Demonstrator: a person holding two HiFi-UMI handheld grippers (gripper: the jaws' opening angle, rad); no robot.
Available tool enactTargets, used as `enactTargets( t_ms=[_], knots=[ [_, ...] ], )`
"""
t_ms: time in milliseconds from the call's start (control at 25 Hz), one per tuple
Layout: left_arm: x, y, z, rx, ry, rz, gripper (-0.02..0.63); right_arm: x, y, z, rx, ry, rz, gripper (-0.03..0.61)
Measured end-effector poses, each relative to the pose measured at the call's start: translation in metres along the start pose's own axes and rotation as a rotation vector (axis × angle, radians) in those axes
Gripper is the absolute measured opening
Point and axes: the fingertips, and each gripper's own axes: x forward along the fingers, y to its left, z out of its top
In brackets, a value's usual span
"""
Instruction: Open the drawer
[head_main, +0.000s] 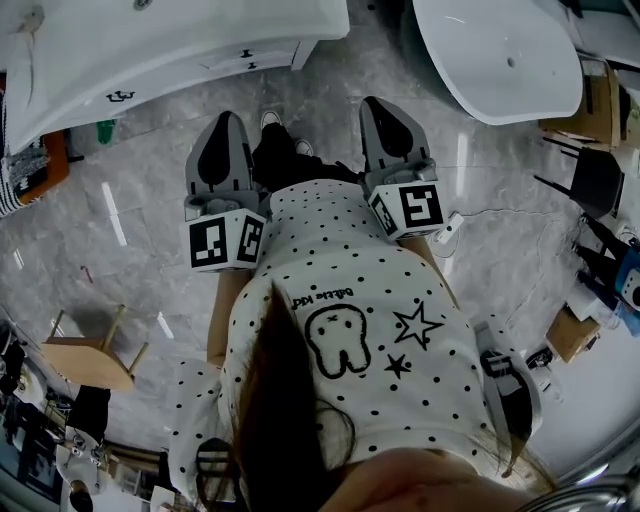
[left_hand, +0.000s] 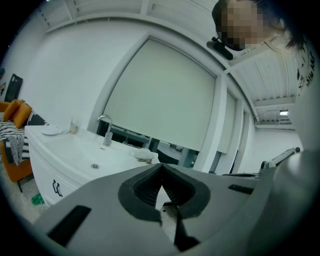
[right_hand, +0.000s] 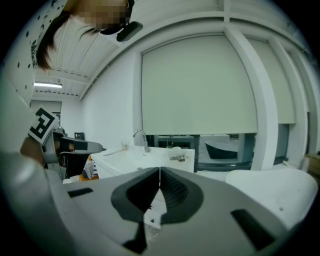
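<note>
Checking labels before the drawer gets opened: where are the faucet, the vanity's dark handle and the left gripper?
faucet (left_hand: 107, 134), left gripper view, on its upright neck.
vanity handle (left_hand: 55, 188), left gripper view, on the dark pull.
left gripper (head_main: 226, 122), head view, at its closed jaw tips.

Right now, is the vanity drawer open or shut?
Shut: the drawer front sits flush with the white vanity, with no gap or dark opening showing around its black handle.

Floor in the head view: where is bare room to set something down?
Bare marble lies between the vanity and the wooden stool, and below the bathtub, left of the black chair. The right edge and lower left corner are crowded.
</note>
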Motion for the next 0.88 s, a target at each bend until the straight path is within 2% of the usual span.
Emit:
enactTargets(
  t_ms=[160, 480, 880],
  knots=[
    [0.027, 0.019, 0.014, -0.005, 0.029, -0.023, 0.005, 0.028, -0.002, 0.015, 0.006, 0.008, -0.027, 0.014],
    [0.069, 0.055, 0.024, 0.001, 0.041, -0.035, 0.005, 0.073, -0.008, 0.016, 0.030, 0.018, -0.073, 0.014],
    [0.075, 0.074, 0.035, -0.007, 0.048, -0.017, 0.005, 0.096, 0.005, 0.023, 0.035, 0.041, -0.039, 0.014]
  ],
)
